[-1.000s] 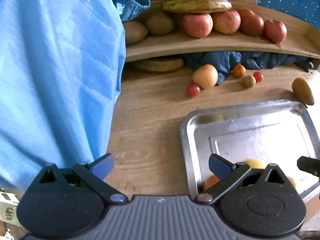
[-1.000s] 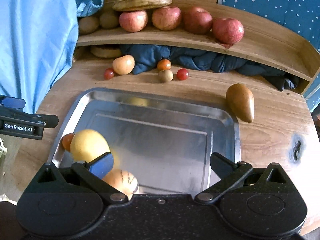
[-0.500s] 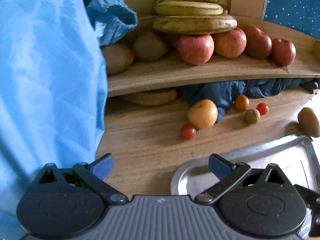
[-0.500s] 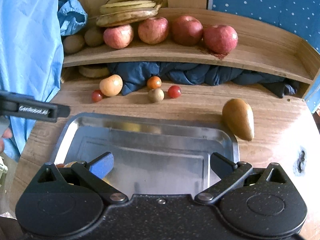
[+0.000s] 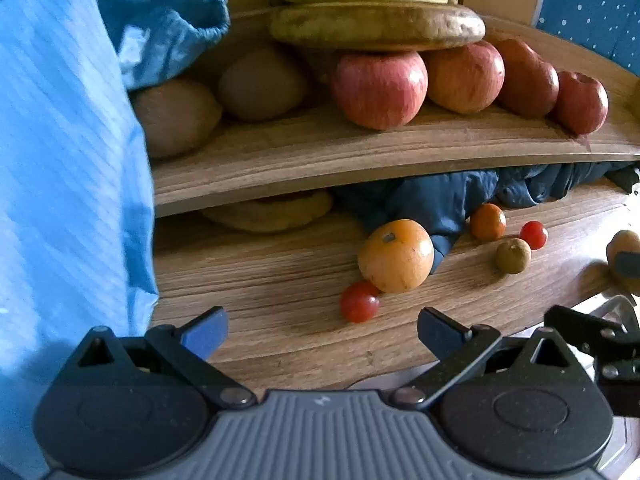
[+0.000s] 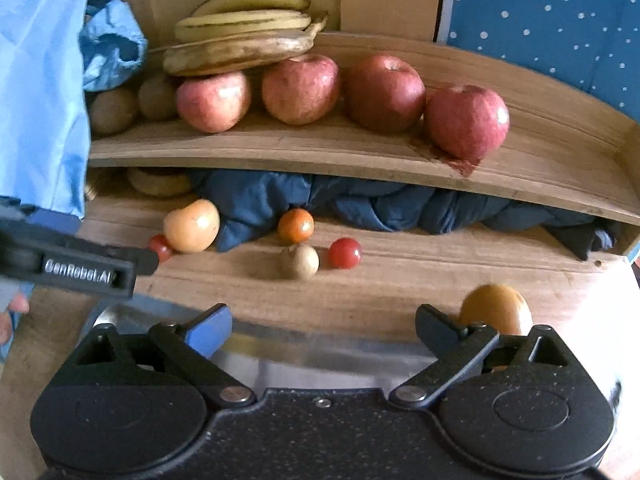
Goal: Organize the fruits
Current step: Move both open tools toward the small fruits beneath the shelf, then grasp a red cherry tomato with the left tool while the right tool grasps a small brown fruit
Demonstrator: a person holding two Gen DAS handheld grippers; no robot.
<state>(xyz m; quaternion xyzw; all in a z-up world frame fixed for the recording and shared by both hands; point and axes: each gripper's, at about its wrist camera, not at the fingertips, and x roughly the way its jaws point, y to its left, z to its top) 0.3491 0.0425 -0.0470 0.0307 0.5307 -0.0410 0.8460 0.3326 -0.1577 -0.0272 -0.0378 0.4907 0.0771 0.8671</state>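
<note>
My left gripper is open and empty, low over the wooden table, just short of a cherry tomato and an orange-yellow fruit. My right gripper is open and empty above the far rim of the metal tray. Past it lie a brown round fruit, a cherry tomato, a small orange and the orange-yellow fruit. A brown pear lies by the right finger. The left gripper's finger shows at the left of the right wrist view.
A wooden shelf at the back holds several red apples, bananas and brown kiwis. Dark blue cloth fills the gap under the shelf. A light blue sheet hangs at the left.
Both grippers have moved forward and lower toward the shelf. The tray and its fruits have dropped out of view below them. Both stay open.
</note>
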